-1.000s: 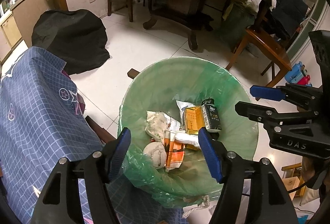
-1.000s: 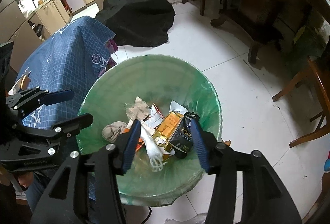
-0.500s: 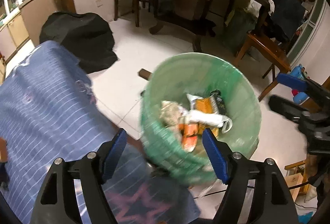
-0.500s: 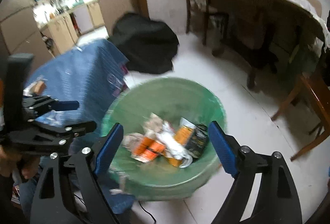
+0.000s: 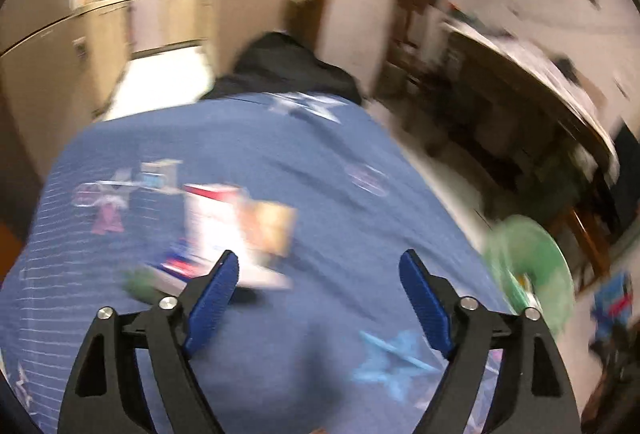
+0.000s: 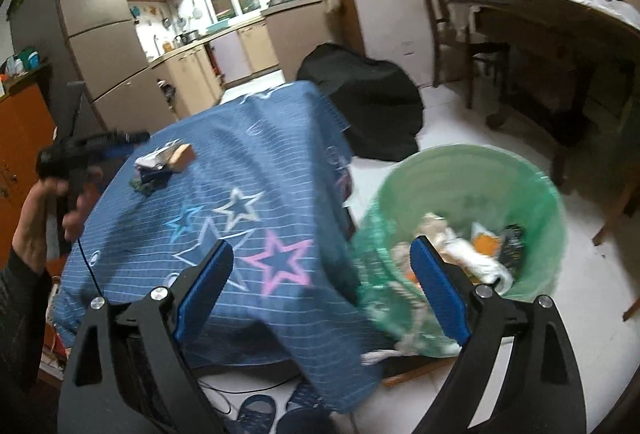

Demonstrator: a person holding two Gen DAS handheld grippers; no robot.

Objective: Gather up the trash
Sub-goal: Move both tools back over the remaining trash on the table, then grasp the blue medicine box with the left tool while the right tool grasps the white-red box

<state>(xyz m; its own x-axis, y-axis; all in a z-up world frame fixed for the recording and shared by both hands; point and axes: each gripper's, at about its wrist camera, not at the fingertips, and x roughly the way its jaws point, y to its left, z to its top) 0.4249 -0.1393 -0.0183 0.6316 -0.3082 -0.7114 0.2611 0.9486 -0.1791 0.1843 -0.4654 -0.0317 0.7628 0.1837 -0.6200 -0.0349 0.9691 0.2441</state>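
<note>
A green-lined trash bin [image 6: 472, 202] stands on the floor beside a table under a blue star-patterned cloth [image 6: 248, 194]; it holds wrappers and crumpled paper. It shows blurred in the left wrist view [image 5: 532, 270]. A small pile of trash, boxes and wrappers [image 5: 236, 230], lies on the cloth; it also shows in the right wrist view [image 6: 164, 162]. My left gripper [image 5: 318, 298] is open and empty, just short of the pile. My right gripper [image 6: 320, 282] is open and empty, above the table's edge next to the bin. The left gripper also shows in the right wrist view [image 6: 120, 142], by the pile.
A black bag [image 6: 368, 110] lies on the floor behind the table. A wooden dining table [image 6: 560, 26] and chairs stand at the right. Kitchen cabinets [image 6: 192, 74] and a fridge [image 6: 100, 34] are at the back. Slippers [image 6: 256, 410] lie under the table's edge.
Both grippers have pulled away from over the bin. The left one swung left over the blue cloth to the trash pile. The right one rose and backed off, with the bin now to its right.
</note>
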